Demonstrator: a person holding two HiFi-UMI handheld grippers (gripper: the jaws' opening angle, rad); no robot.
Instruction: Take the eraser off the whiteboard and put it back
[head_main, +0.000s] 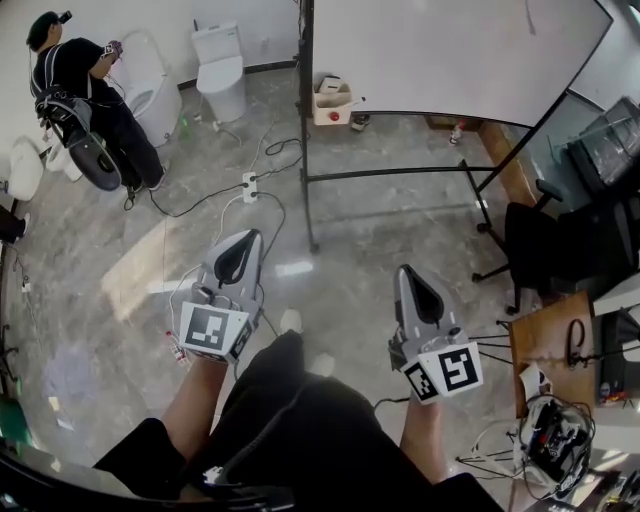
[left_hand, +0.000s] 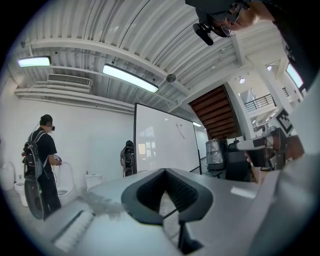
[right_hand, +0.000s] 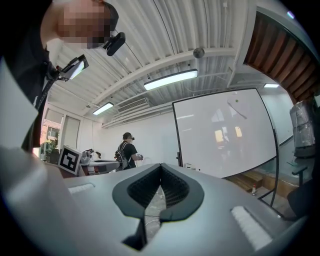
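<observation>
The whiteboard stands at one o'clock, well apart from both grippers. The left gripper and right gripper are level, jaws together on nothing. Best to step in close and open one first. I can't pick out the eraser, its heading or its long axis.

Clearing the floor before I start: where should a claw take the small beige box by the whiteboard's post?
Pinch a side wall of the box at its top rim, coming from above. It sits on the floor, seemingly open-topped, so the thin rim is free, while the whiteboard's post crowds its side.
</observation>
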